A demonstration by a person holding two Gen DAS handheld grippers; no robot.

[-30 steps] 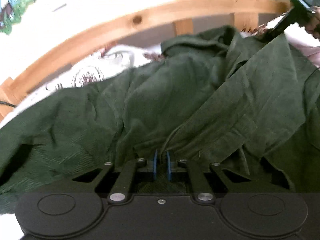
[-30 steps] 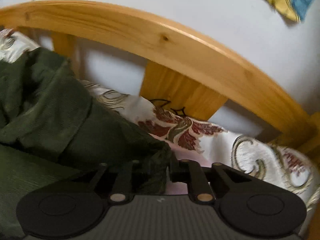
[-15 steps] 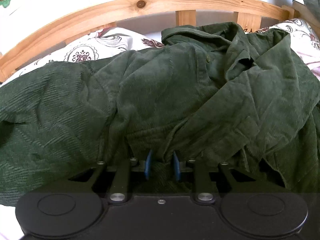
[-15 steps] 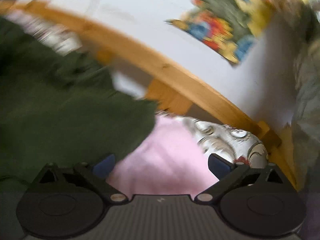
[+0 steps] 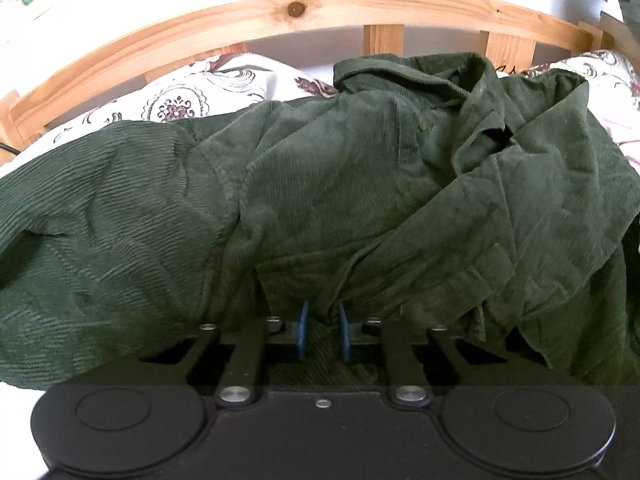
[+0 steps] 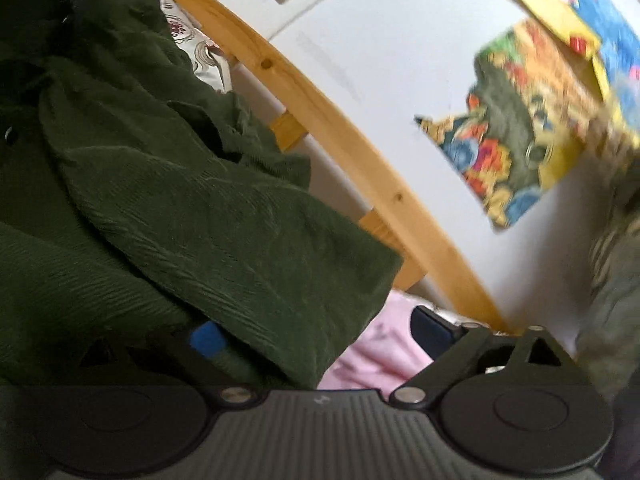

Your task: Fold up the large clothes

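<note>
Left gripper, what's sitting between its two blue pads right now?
A bunched fold of the green jacket sits between the left gripper pads, seen in the left wrist view.

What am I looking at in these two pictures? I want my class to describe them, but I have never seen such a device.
A person holds a pair of tongs in each hand; a camera on each looks forward along its two fingers. There is no robot arm.

In the left picture, the left tongs are nearly closed, with a bunch of a dark green corduroy shirt between their blue pads. The shirt lies crumpled on a patterned bedspread, before a wooden headboard.

In the right picture, tilted and blurred, the right tongs are open and hold nothing; shirt cloth drapes over one finger. Pink fabric lies beneath, with colourful posters on the wall.
</note>
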